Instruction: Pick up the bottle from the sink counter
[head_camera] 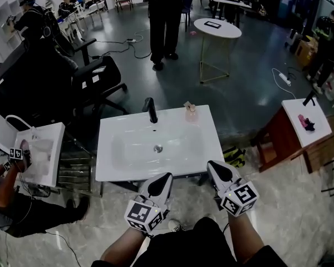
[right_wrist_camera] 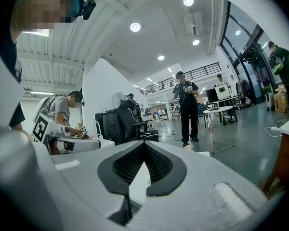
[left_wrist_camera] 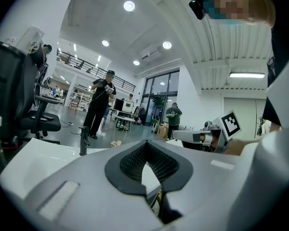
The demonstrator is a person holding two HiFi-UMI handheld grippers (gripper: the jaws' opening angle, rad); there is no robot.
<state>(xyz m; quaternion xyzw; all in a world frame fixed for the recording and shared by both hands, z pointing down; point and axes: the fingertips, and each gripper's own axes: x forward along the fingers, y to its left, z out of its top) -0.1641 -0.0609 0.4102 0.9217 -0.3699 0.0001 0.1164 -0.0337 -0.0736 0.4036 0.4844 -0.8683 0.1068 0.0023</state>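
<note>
A small pinkish bottle (head_camera: pixel 191 114) stands upright at the back right of the white sink counter (head_camera: pixel 211 149), right of the black faucet (head_camera: pixel 150 110). My left gripper (head_camera: pixel 163 181) hovers at the counter's front edge, shut, with nothing between its pads. My right gripper (head_camera: pixel 216 169) is beside it at the front right corner, also shut and empty. Both are well short of the bottle. In the left gripper view the closed jaws (left_wrist_camera: pixel 146 147) point across the basin, with the faucet (left_wrist_camera: pixel 83 141) to the left. In the right gripper view the jaws (right_wrist_camera: pixel 144 147) meet at the tips.
A second small sink (head_camera: pixel 42 149) stands at the left, where another person (head_camera: pixel 5 199) works with a gripper. A black office chair (head_camera: pixel 94 77) is behind the counter at left. A round white table (head_camera: pixel 217 28) and a standing person (head_camera: pixel 164 21) are beyond. A wooden stand (head_camera: pixel 300 127) is at the right.
</note>
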